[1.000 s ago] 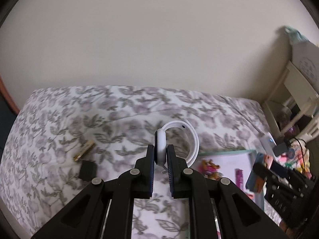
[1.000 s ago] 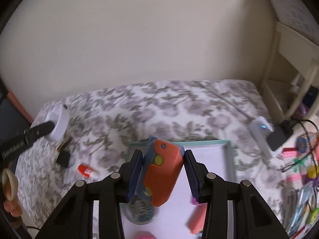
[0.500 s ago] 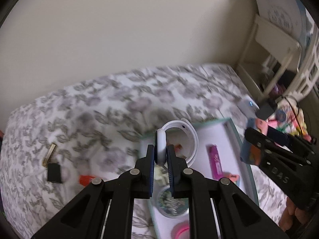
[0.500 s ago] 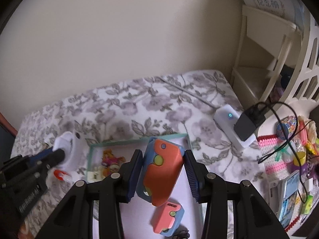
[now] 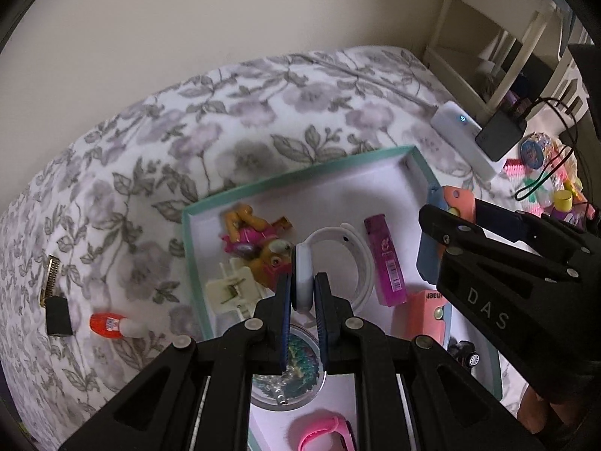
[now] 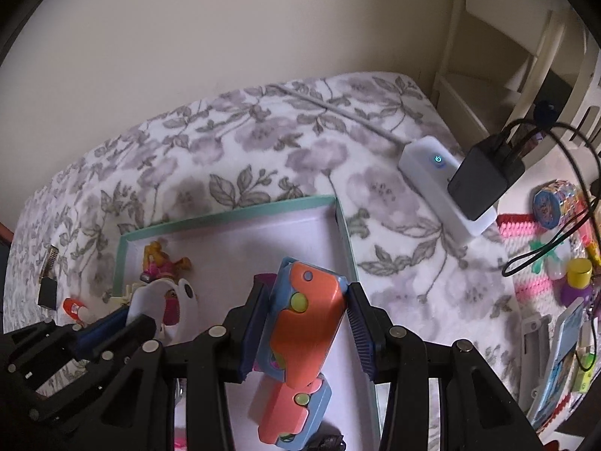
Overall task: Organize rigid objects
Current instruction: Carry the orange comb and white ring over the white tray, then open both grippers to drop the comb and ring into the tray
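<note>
My left gripper (image 5: 303, 293) is shut on a white smartwatch (image 5: 302, 278) and holds it above the teal-rimmed tray (image 5: 300, 173). The watch's white strap (image 5: 360, 263) loops forward. My right gripper (image 6: 306, 323) is shut on an orange and blue toy (image 6: 304, 323) over the tray's right side (image 6: 343, 233). The tray holds a pink lighter (image 5: 387, 263), a doll figure (image 5: 251, 240), a cream clip (image 5: 233, 289), a glitter disc (image 5: 289, 383), a pink band (image 5: 326, 432) and a second orange and blue toy (image 6: 293, 413).
On the floral bedspread (image 5: 150, 150) left of the tray lie an orange tube (image 5: 112, 325) and a black and gold comb piece (image 5: 56, 300). A white power strip with a black charger (image 6: 458, 184) lies to the right. Cluttered toys (image 6: 563, 263) and a cream shelf (image 6: 526, 56) stand further right.
Both grippers have swung right and down over the tray with their objects still held. The tray contents now show closer, and the two grippers are nearer each other.
</note>
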